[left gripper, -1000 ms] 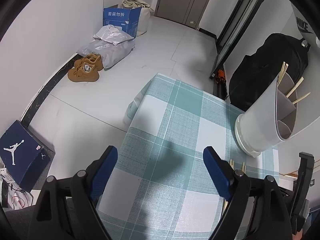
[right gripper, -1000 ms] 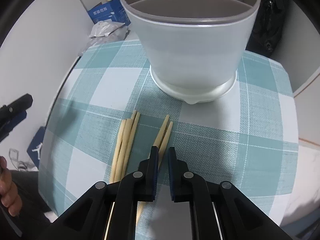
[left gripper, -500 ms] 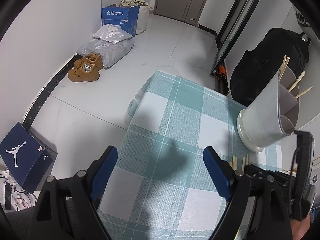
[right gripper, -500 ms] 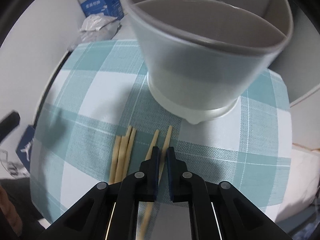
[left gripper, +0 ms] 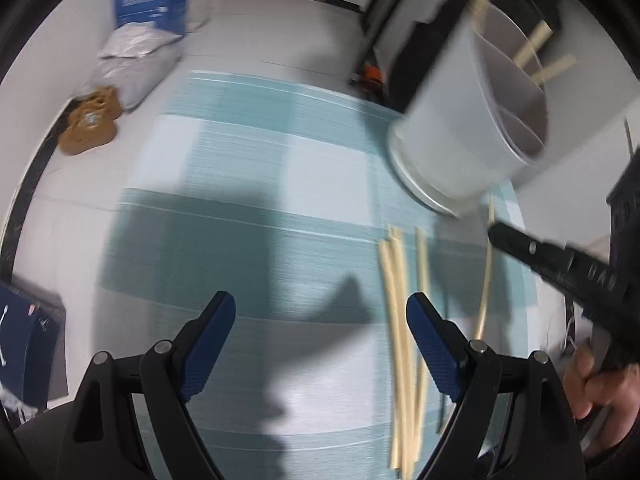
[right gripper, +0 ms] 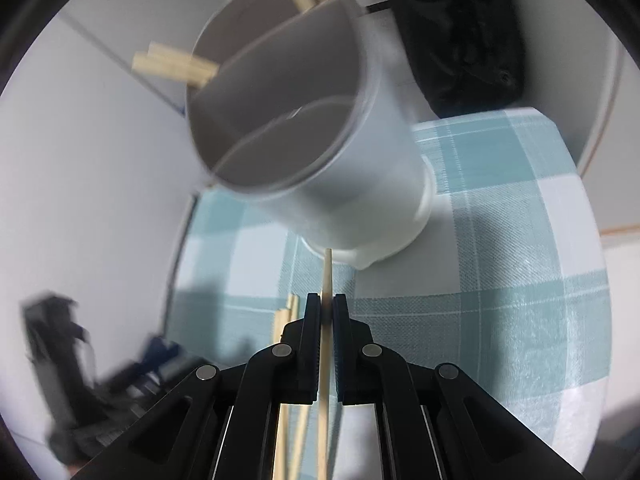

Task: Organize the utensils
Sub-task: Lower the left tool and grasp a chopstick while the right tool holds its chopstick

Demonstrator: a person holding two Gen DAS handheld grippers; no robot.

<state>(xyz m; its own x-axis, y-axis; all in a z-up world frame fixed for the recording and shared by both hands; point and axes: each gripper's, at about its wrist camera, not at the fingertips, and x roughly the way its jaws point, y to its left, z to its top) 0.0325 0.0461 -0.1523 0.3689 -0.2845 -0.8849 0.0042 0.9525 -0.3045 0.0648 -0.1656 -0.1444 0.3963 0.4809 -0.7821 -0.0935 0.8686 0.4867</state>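
Observation:
My right gripper (right gripper: 327, 304) is shut on one pale wooden chopstick (right gripper: 327, 276), which hangs clear of the checked tablecloth (right gripper: 500, 320) and points toward the base of the white divided holder (right gripper: 340, 184). Several chopsticks (right gripper: 176, 66) stand in the holder's far compartment. From the left wrist, the right gripper (left gripper: 496, 234) shows at the right edge with that chopstick (left gripper: 486, 280) hanging from it. Three more chopsticks (left gripper: 396, 320) lie side by side on the cloth. My left gripper (left gripper: 320, 308) is wide open above the cloth, its right finger (left gripper: 424, 320) beside those chopsticks, nothing between its jaws.
The holder (left gripper: 452, 120) stands near the table's far right corner. On the floor beyond the table lie brown shoes (left gripper: 88, 124), grey bags (left gripper: 132, 68) and a blue box (left gripper: 152, 4). A black backpack (right gripper: 460, 32) sits behind the holder. A hand (left gripper: 600, 384) grips the right tool.
The right gripper has lifted one chopstick off the cloth and rolled, tilting the view of the holder. The left gripper has swung toward the chopsticks that lie on the table, still open.

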